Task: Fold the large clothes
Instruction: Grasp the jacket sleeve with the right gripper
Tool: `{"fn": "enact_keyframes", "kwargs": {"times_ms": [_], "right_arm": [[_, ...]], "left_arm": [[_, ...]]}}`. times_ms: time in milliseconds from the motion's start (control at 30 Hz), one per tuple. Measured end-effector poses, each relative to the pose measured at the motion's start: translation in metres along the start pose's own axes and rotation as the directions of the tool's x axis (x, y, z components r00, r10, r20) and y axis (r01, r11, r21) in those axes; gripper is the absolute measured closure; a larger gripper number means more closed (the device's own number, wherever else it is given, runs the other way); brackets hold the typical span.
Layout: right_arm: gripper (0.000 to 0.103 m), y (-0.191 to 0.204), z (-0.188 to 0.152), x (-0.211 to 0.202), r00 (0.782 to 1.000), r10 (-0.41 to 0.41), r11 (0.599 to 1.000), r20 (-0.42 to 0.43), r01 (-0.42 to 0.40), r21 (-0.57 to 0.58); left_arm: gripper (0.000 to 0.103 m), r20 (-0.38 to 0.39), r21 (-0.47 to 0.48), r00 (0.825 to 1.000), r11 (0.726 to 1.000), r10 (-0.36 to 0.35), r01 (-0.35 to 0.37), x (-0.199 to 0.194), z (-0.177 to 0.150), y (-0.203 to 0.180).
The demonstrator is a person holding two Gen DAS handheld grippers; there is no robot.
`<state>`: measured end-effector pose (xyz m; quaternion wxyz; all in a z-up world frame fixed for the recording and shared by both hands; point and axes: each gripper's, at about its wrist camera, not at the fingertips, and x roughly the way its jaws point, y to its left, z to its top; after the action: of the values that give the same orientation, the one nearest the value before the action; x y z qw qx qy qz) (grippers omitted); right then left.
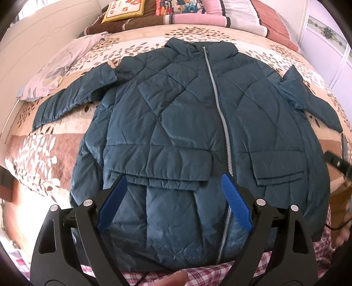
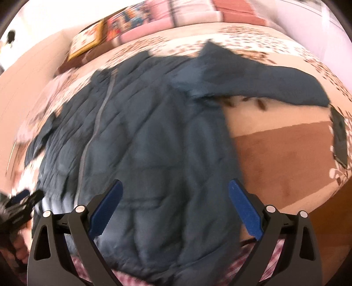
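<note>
A dark teal quilted jacket (image 1: 176, 123) lies flat and zipped on the bed, collar away from me, both sleeves spread out to the sides. My left gripper (image 1: 173, 182) is open and empty, hovering above the jacket's lower front near the hem. The right wrist view is motion-blurred; there the jacket (image 2: 154, 143) fills the middle and its right sleeve (image 2: 264, 81) stretches to the right. My right gripper (image 2: 176, 187) is open and empty above the jacket's lower right part. The right gripper's body also shows at the left wrist view's right edge (image 1: 336, 162).
The bed has a beige and brown leaf-print cover (image 1: 44, 154). A pale lilac garment (image 1: 55, 70) lies beyond the left sleeve. Pillows and a yellow cushion (image 1: 125, 10) sit at the head. A plaid cloth (image 1: 198, 275) runs along the near edge.
</note>
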<state>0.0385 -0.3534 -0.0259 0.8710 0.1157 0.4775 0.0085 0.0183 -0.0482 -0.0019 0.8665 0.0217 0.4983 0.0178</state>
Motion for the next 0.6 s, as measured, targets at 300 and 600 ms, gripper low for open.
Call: {"fn": "enact_keyframes", "kwargs": {"times_ms": [300,600], "right_arm": [[0.037,-0.129,0.057,0.01,0.992,-0.073,0.951,0.105,0.037,0.308],[0.055,-0.232,0.082,0.035,0.988,0.001,0.782,0.151,-0.095,0.616]], "left_arm": [[0.016,-0.005,-0.023,1.0,1.0,0.021,-0.021,-0.013,0.006,-0.016],[0.016,-0.035,-0.034,0.999,0.999,0.022,-0.023,0.0,0.025,0.02]]}}
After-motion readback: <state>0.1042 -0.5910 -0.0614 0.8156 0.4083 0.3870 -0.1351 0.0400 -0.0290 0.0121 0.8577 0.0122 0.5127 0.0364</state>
